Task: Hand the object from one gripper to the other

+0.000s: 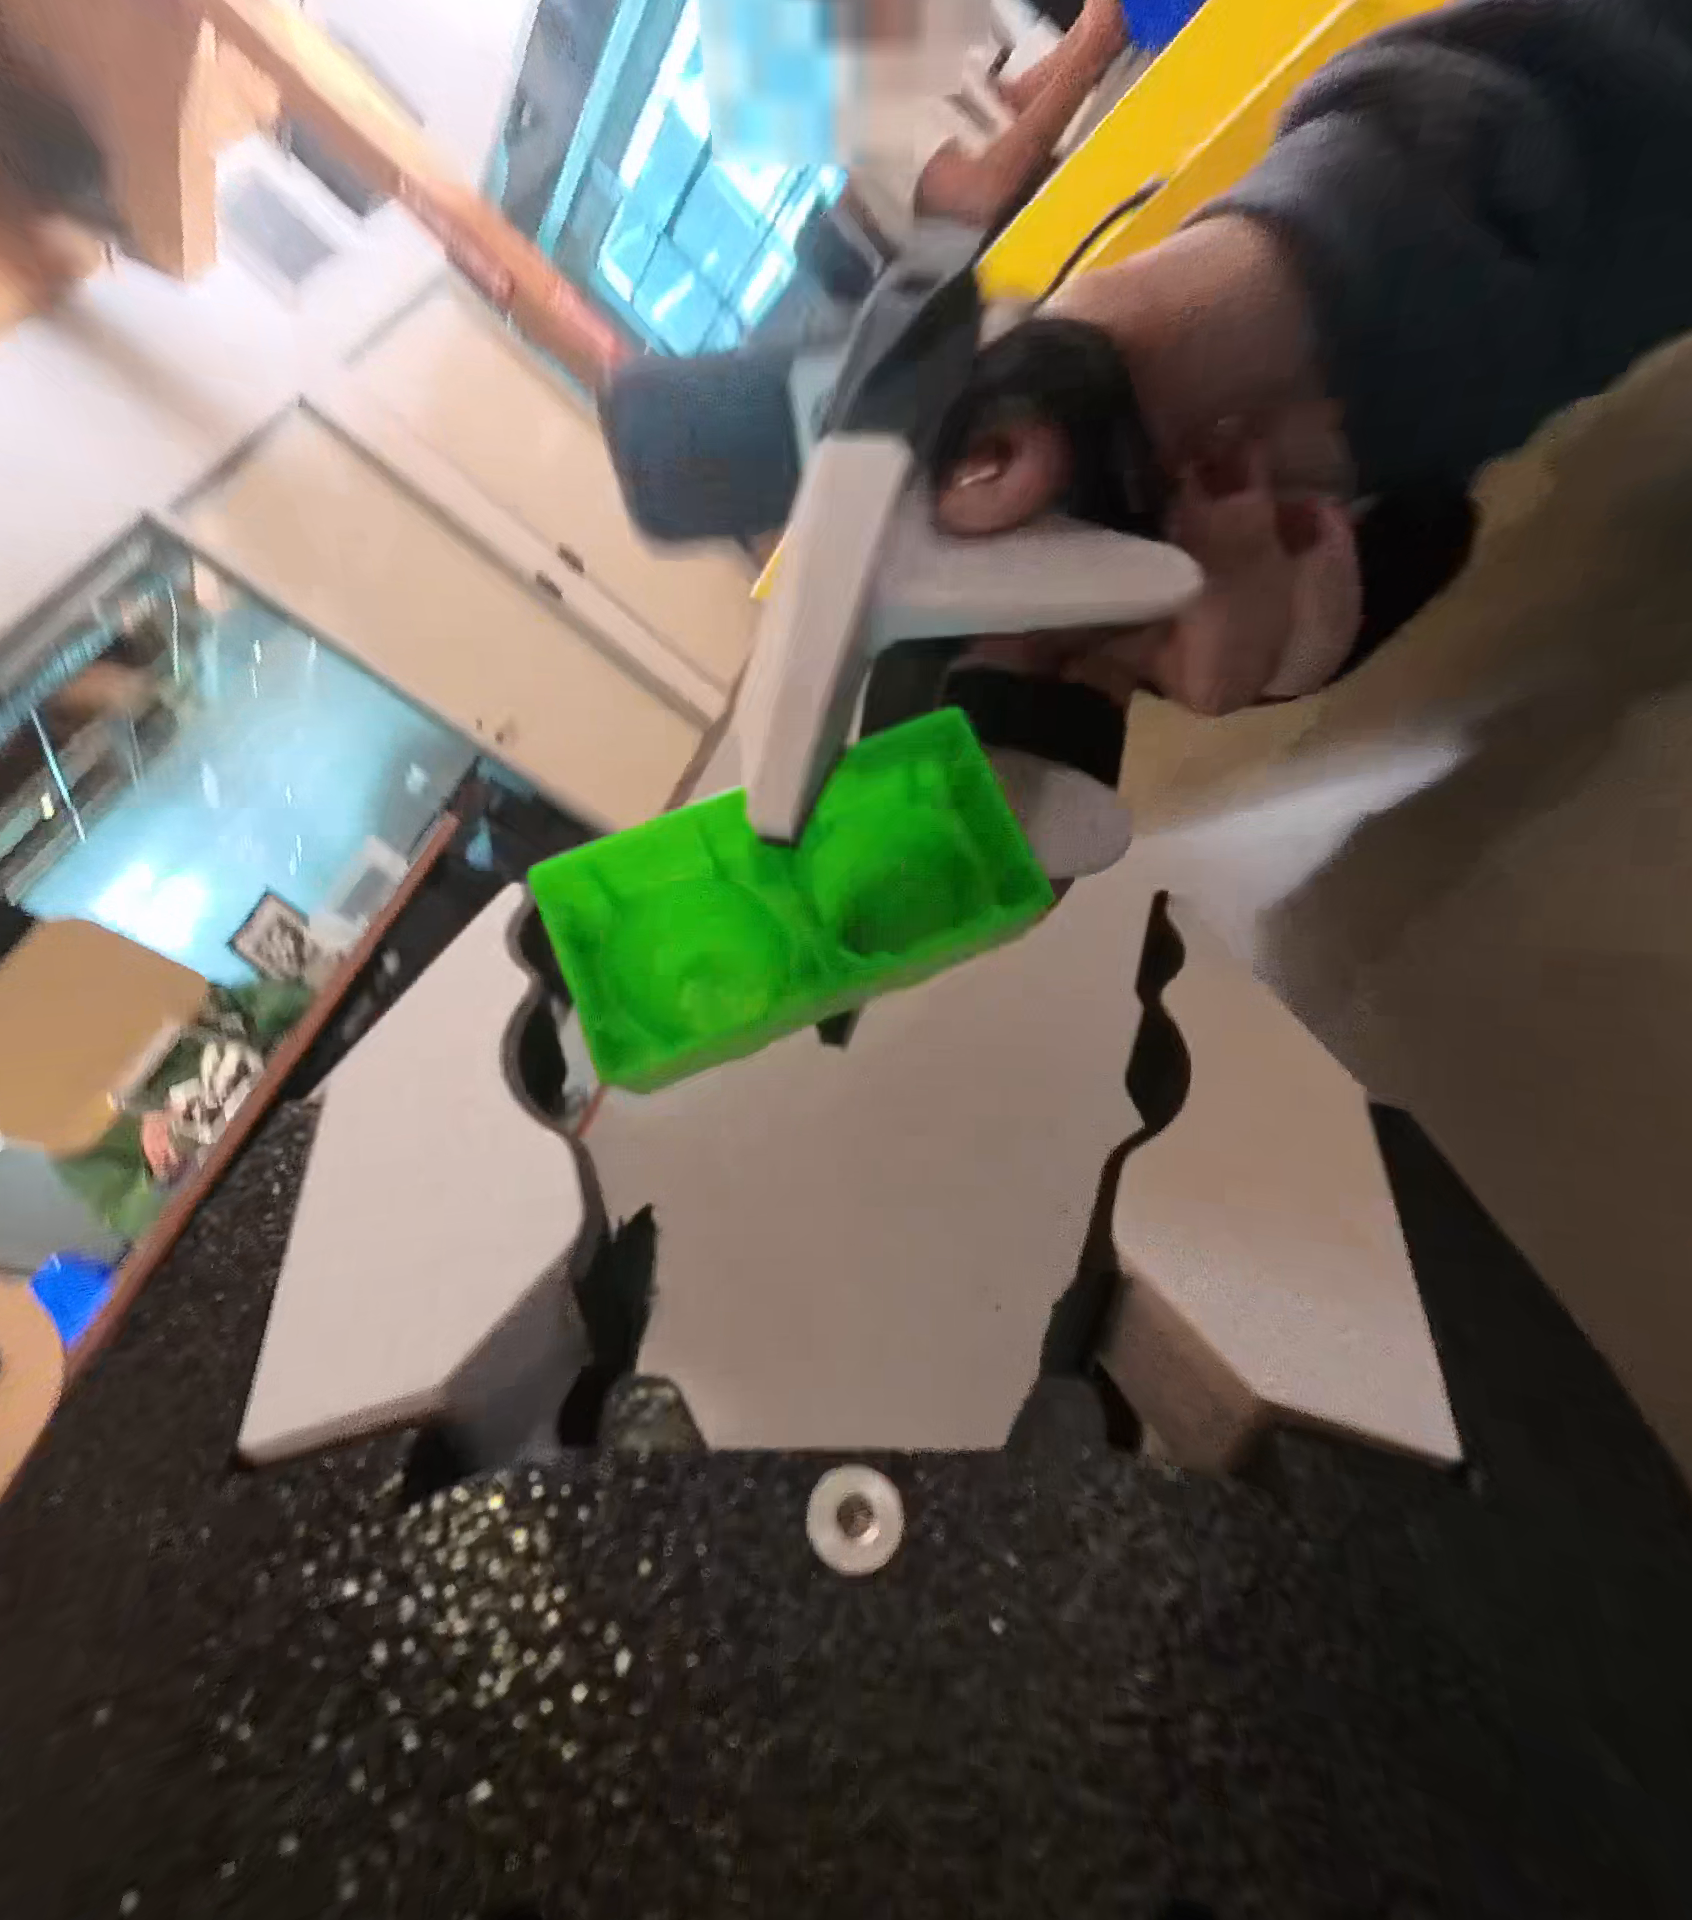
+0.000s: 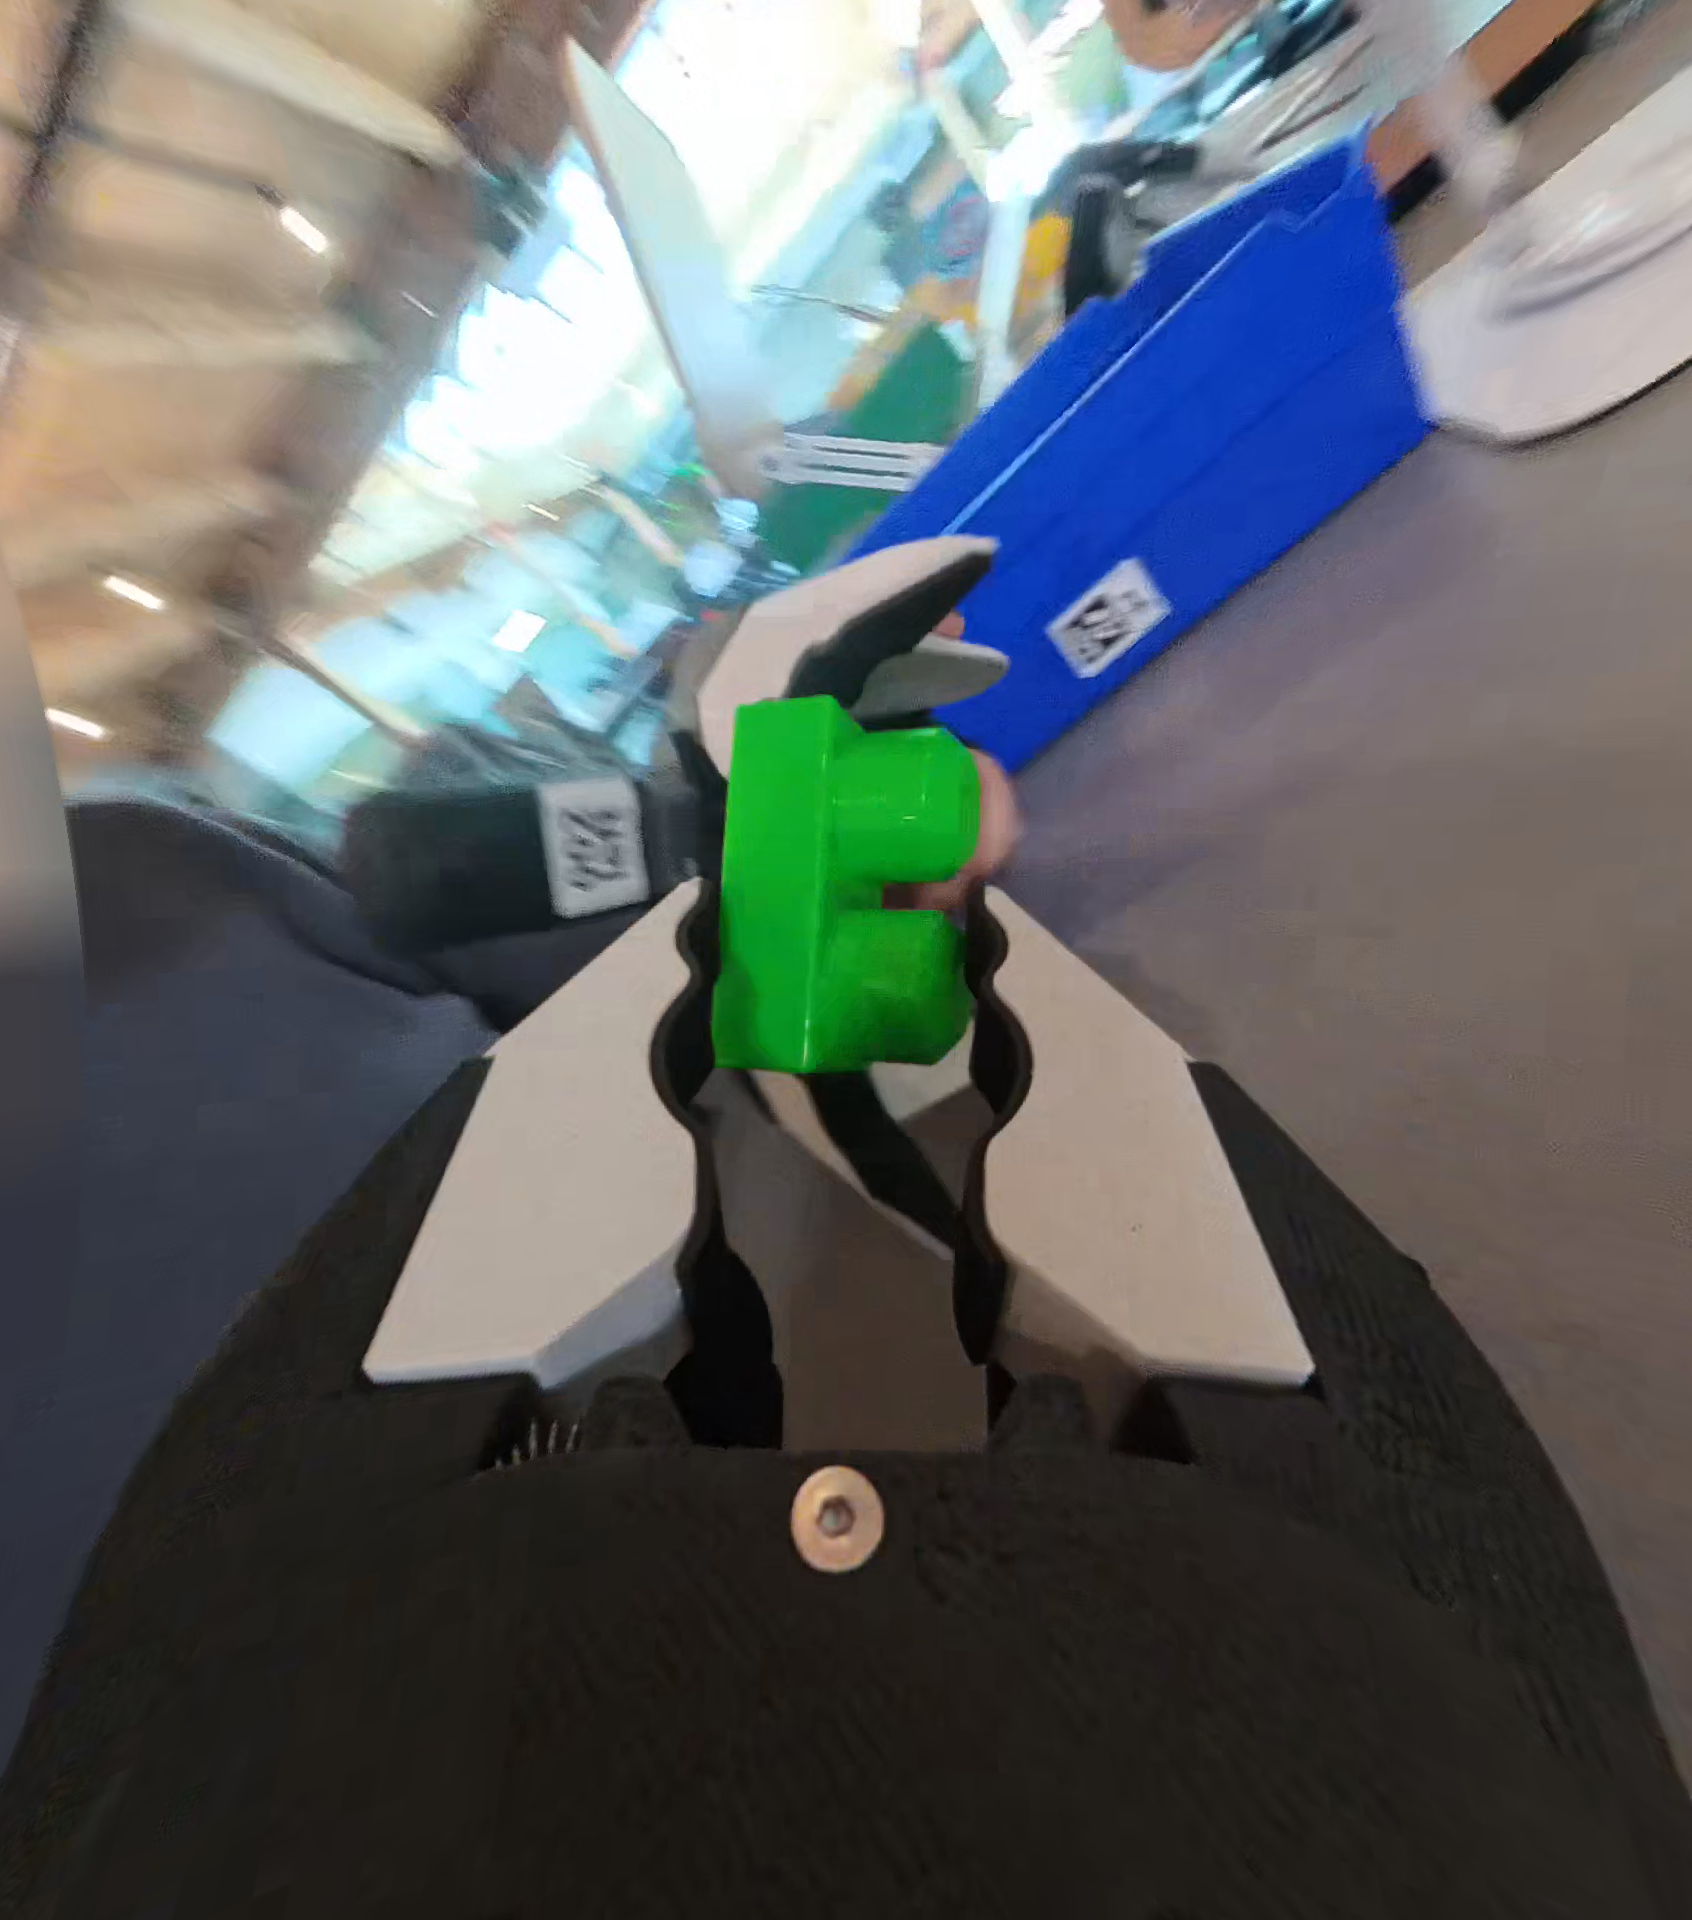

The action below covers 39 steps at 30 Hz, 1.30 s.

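Two claws meet mid-handover: right claw (image 2: pixel 837 987) clamped on the green brick (image 2: pixel 837 894), left claw (image 1: pixel 837 997) apart around it, due to close.

Right gripper (image 2: pixel 837 935) fills lower frame, grey fingers (image 2: pixel 561 1164) angled inward, tips closed against green brick (image 2: pixel 826 894). Brick shows 2 round studs pointing right. Left gripper (image 2: pixel 852 665) sits behind brick, its grey fingers above and below it; grip unclear. Blue bin (image 2: pixel 1185 436) on grey surface (image 2: pixel 1444 935) upper right. Background blurred.
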Available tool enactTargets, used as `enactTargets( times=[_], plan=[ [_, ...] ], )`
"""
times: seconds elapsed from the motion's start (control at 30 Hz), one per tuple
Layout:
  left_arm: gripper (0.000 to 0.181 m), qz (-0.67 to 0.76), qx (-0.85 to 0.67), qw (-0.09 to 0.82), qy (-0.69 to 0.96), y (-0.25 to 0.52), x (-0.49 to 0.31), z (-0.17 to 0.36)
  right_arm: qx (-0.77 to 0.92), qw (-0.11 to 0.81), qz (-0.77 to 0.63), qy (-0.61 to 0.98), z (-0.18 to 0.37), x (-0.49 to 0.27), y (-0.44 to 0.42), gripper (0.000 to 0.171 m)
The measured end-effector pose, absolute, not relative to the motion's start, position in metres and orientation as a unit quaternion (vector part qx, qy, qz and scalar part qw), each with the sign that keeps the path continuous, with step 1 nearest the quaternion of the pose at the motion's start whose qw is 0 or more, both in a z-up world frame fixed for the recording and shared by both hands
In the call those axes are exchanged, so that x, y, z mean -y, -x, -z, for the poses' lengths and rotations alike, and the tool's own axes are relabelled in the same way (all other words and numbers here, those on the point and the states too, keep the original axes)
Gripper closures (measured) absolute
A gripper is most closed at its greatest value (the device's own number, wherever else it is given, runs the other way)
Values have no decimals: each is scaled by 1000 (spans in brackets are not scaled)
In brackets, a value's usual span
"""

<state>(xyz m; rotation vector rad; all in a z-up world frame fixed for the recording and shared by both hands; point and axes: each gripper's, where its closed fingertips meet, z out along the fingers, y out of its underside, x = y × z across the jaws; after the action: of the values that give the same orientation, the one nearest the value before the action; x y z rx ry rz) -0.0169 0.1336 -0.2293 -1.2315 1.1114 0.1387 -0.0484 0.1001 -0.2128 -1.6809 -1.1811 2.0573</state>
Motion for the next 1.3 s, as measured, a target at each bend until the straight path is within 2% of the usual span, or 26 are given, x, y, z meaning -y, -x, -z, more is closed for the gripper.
enactTargets(
  times=[0.13, 0.23, 0.37, 0.47, 0.53, 0.63, 0.77, 0.83, 0.93, 1.03, 1.07, 1.17, 1.2, 1.23, 1.3],
  plan=[
    [93, -28, -551, 685, 476, 0, -107, 225, 401, -51, -742, 535, 218, -75, 31, 125],
    [119, 13, -604, 645, 467, -6, -90, 238, 451, -98, -713, 527, 229, -55, 20, 125],
    [142, 39, -624, 620, 474, -7, -82, 241, 460, -105, -703, 532, 229, -55, 14, 125],
    [146, 28, -558, 616, 555, 7, -108, 239, 408, 0, -722, 558, 219, -94, 26, 127],
    [146, 54, -504, 608, 612, 18, -122, 240, 415, 117, -706, 562, 213, -117, 31, 109],
    [146, 174, -420, 579, 676, 25, -128, 238, 470, 306, -638, 528, 200, -135, 29, 96],
    [146, 415, -291, 492, 708, 23, -121, 225, 581, 575, -428, 385, 185, -131, 23, 93],
    [146, 516, -222, 429, 707, 24, -118, 222, 635, 652, -276, 310, 190, -124, 24, 93],
    [147, 620, -170, 324, 694, 20, -107, 225, 689, 681, -114, 221, 204, -112, 32, 95],
    [146, 675, -174, 248, 673, 9, -90, 227, 713, 673, -82, 180, 216, -98, 37, 116],
    [146, 684, -175, 244, 665, 9, -88, 226, 715, 668, -98, 181, 216, -95, 37, 117],
    [144, 706, -175, 276, 628, 9, -92, 212, 704, 643, -176, 242, 209, -97, 36, 118],
    [133, 699, -183, 307, 620, 9, -95, 207, 692, 630, -219, 276, 205, -99, 35, 118],
    [111, 673, -193, 347, 624, 11, -101, 206, 674, 613, -268, 314, 201, -103, 35, 118],
    [96, 554, -249, 453, 652, 18, -114, 213, 639, 548, -370, 392, 201, -108, 36, 118]
  ],
)
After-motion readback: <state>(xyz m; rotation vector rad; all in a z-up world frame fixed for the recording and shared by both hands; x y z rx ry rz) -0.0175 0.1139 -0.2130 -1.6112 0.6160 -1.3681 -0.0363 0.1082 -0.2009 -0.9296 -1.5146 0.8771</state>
